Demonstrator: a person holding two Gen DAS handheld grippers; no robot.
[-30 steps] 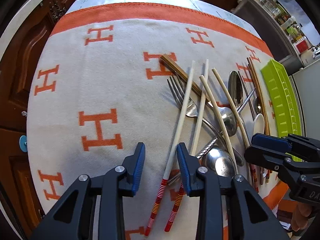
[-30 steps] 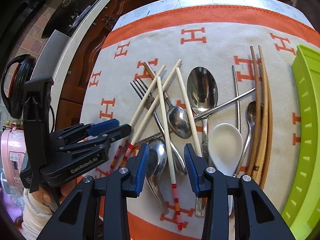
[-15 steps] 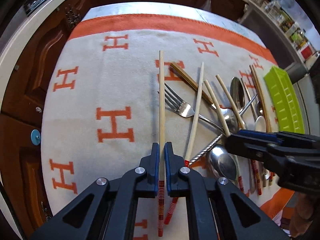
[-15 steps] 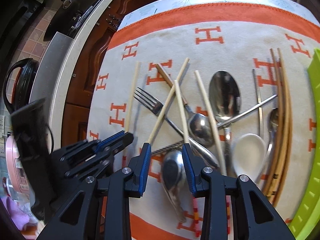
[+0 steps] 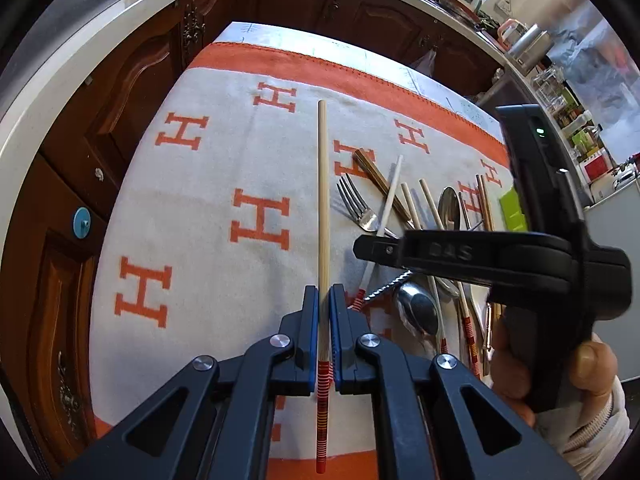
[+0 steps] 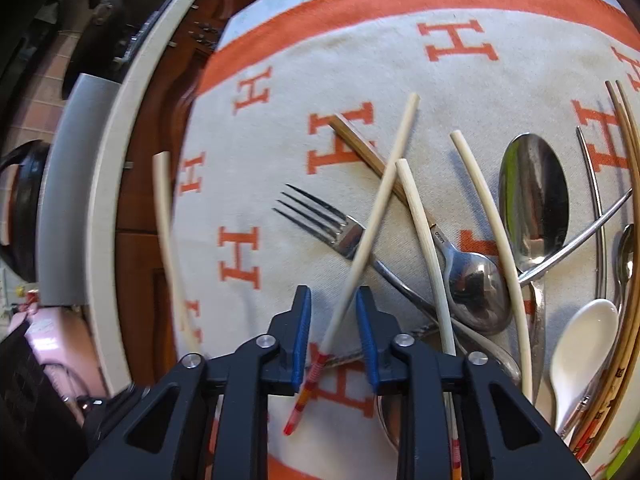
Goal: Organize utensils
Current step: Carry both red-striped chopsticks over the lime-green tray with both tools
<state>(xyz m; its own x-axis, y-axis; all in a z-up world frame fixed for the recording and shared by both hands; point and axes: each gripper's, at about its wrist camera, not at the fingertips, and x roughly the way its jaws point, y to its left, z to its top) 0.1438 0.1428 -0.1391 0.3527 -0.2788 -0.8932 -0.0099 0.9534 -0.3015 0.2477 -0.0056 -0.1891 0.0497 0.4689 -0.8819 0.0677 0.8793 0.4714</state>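
The left gripper [image 5: 324,320] is clamped on a pale chopstick [image 5: 322,208], pinching it just above its red-striped handle end, so the long plain shaft sticks straight out ahead over the orange-lettered cloth [image 5: 208,184]. It looks light and stiff; held so near one end it could swivel between the pads if it bumps anything, so a steady carry seems wise.

The right gripper [image 6: 334,336] hangs with its jaws parted, one on either side of a second pale chopstick [image 6: 370,232] that lies slanted across the fork [image 6: 320,220]. Nothing is pinched yet. That stick rests on the fork's neck and crosses a brown-handled spoon [image 6: 472,276], so it sits partly propped off the cloth, which should help the fingers get under it. The smooth round shaft may roll or slip; closing near the striped end, where the jaws already stand, seems the natural place.

The rest of the pile lies to the right: two more pale sticks, a big metal spoon [image 6: 534,196], a white spoon [image 6: 584,340] and dark wooden chopsticks [image 6: 628,280] near the green tray [image 5: 512,212]. The metal pieces look heavier and slicker.
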